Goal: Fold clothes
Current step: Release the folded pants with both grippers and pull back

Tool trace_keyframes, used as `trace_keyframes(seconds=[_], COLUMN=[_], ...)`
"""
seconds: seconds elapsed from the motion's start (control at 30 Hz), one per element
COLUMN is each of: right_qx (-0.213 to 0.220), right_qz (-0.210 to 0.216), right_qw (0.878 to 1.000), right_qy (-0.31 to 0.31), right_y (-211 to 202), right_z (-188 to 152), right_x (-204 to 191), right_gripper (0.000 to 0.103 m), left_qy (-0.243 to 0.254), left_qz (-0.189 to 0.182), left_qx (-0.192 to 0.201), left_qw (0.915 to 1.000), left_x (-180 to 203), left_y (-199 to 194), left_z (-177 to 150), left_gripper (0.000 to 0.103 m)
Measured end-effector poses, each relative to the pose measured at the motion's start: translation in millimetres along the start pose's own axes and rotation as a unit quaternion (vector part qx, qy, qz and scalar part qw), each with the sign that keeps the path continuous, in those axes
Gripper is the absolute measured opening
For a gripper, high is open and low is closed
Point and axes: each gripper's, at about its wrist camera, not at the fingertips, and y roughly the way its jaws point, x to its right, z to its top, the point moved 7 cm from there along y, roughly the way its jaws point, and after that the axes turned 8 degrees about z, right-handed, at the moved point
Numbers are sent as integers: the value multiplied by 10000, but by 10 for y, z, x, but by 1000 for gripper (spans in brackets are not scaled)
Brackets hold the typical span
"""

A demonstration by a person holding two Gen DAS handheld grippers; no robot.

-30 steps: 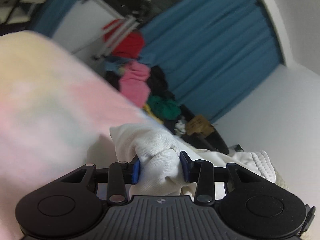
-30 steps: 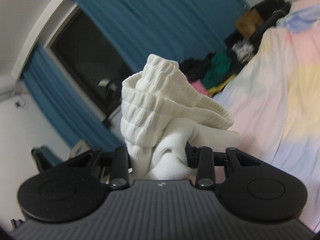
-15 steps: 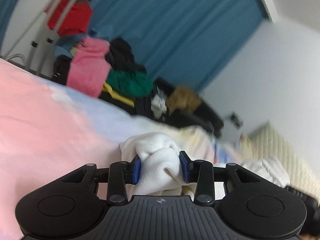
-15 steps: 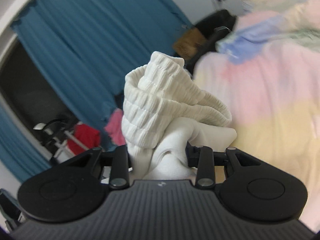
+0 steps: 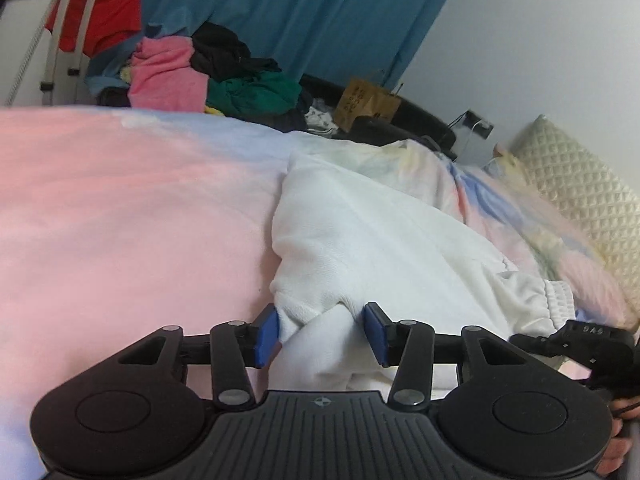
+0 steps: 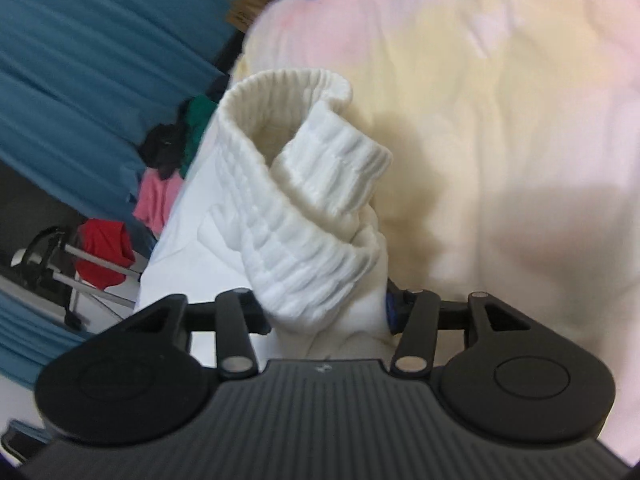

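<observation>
A white sweatshirt (image 5: 372,232) lies spread on a pastel pink, blue and yellow bed cover (image 5: 132,208). My left gripper (image 5: 322,334) is shut on a bunched corner of it, low over the bed. My right gripper (image 6: 326,312) is shut on the sweatshirt's ribbed hem (image 6: 296,208), which stands up in a curl above the fingers. The right gripper's body (image 5: 580,340) shows at the right edge of the left wrist view, beside the garment's gathered hem (image 5: 532,296).
A heap of pink, black and green clothes (image 5: 208,76) lies beyond the bed's far edge before a blue curtain (image 5: 304,16). A red garment hangs on a rack (image 5: 96,16) at far left. A cream quilted pillow (image 5: 576,184) lies at right.
Both grippers have come down to the bed with the sweatshirt. It was bunched and held in the air; now it lies spread on the cover, and both grips are kept.
</observation>
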Motion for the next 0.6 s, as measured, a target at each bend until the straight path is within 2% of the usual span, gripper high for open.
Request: trace_keyframes(seconds=[0.03, 0.17, 0.23, 0.43, 0.5, 0.53, 0.57, 0.6], right_qx=[-93, -144, -90, 164, 190, 242, 294, 355], right_qz=[-111, -583, -526, -322, -210, -154, -98, -44], right_qw=[9999, 9956, 9919, 9740, 9668, 9630, 9589, 9538], right_qy=[-10, -725, -1151, -2237, -2538, -2679, -2821, -2984], right_y=[-72, -424, -637, -1321, -1552, -1676, -1798, -1887], right_z=[4, 52, 74, -47, -105, -153, -201, -237], right_x=[-57, -382, -590, -1196, -1331, -1398, -1466, -1543], right_gripper=[52, 52, 52, 52, 62, 72, 82, 87], left_qy=[106, 402, 551, 991, 1087, 1130, 1161, 1193], left_qz=[30, 30, 71, 195, 231, 237, 204, 157], left_qx=[58, 380, 496, 839, 931, 980, 1042, 1120], left_qw=[9999, 9985, 9972, 9913, 9894, 9885, 9875, 9864], left_x=[33, 222, 354, 756, 906, 976, 1032, 1089], left_y=[-136, -715, -1010, -1892, -2160, -2296, -2436, -2572], left_z=[63, 273, 321, 461, 482, 488, 477, 457], left_gripper=[46, 49, 50, 75, 87, 91, 101, 103])
